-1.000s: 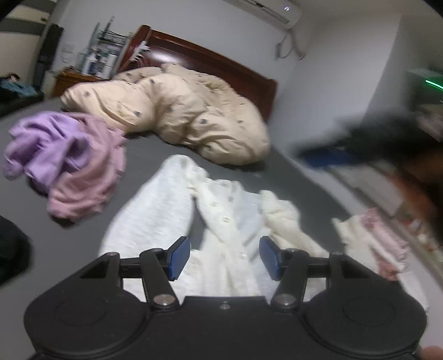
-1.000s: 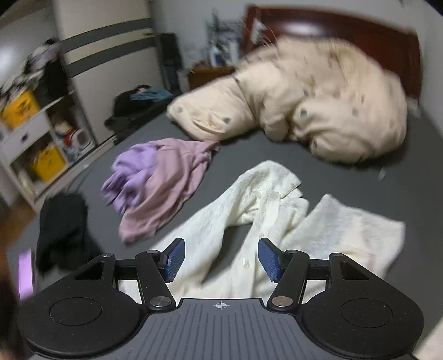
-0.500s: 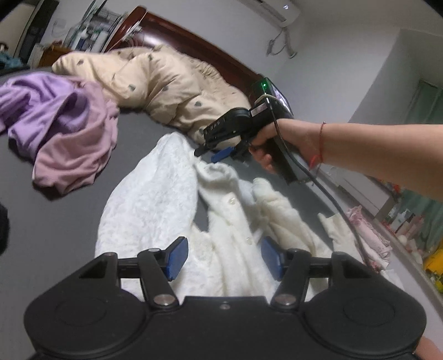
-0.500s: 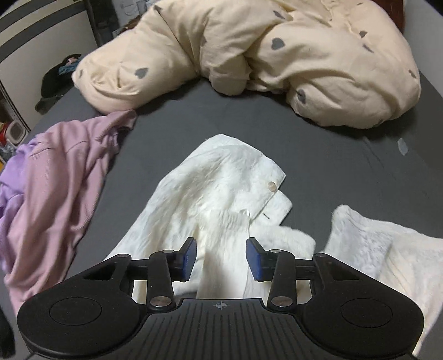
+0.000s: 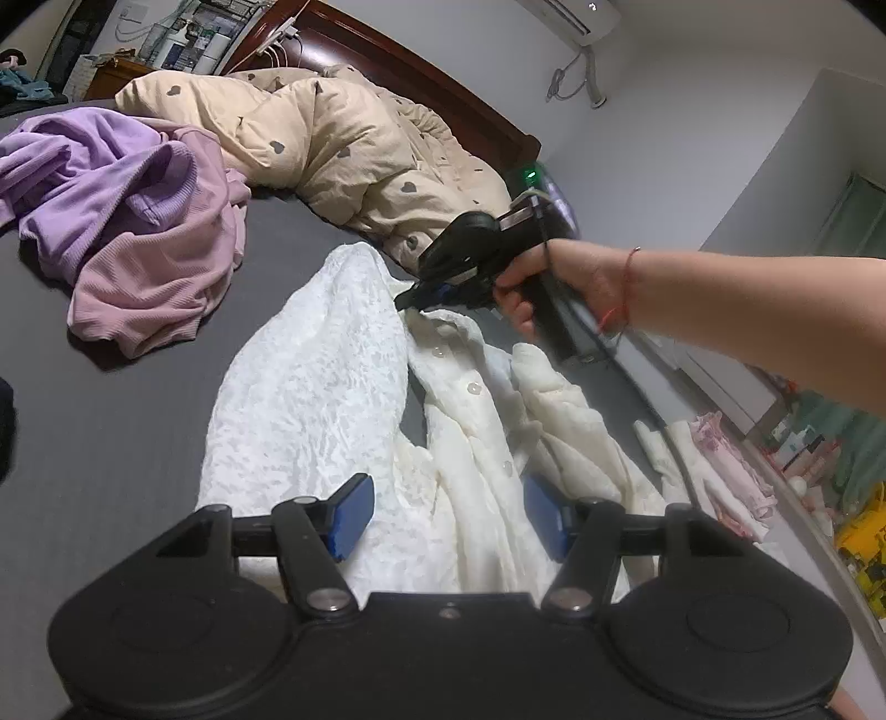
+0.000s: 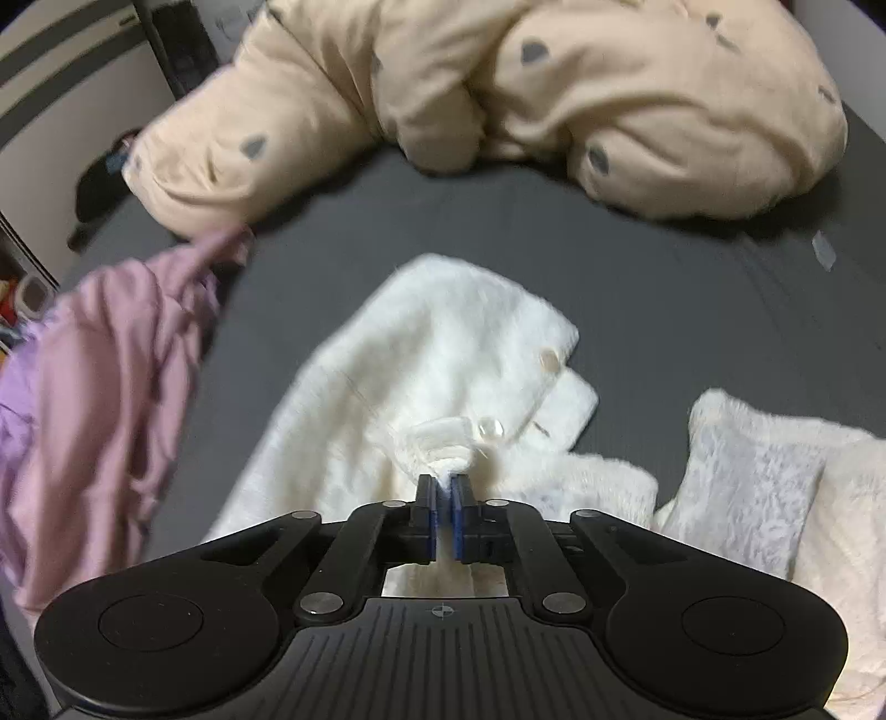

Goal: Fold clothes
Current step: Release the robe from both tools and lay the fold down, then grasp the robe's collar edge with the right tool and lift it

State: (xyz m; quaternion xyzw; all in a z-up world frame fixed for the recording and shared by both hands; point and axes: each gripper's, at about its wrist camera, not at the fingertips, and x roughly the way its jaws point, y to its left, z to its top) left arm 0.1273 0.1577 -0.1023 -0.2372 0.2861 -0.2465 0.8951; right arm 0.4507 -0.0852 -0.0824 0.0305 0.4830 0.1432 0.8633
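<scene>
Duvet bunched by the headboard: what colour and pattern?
The duvet is cream-beige with small grey hearts, clearest in the left wrist view.

At the head of my grey bed [image 5: 111,421]: a cream quilt [image 5: 354,138] with grey hearts, bunched against the dark wooden headboard [image 5: 421,72]. Above, on the wall, an air conditioner [image 5: 576,16]. Off the bed's far corner stood a cluttered cabinet [image 5: 119,72].

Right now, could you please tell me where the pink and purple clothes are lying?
In the left wrist view the pink and purple clothes lie heaped on the grey bed, left of the white cardigan and in front of the cream duvet.
</scene>
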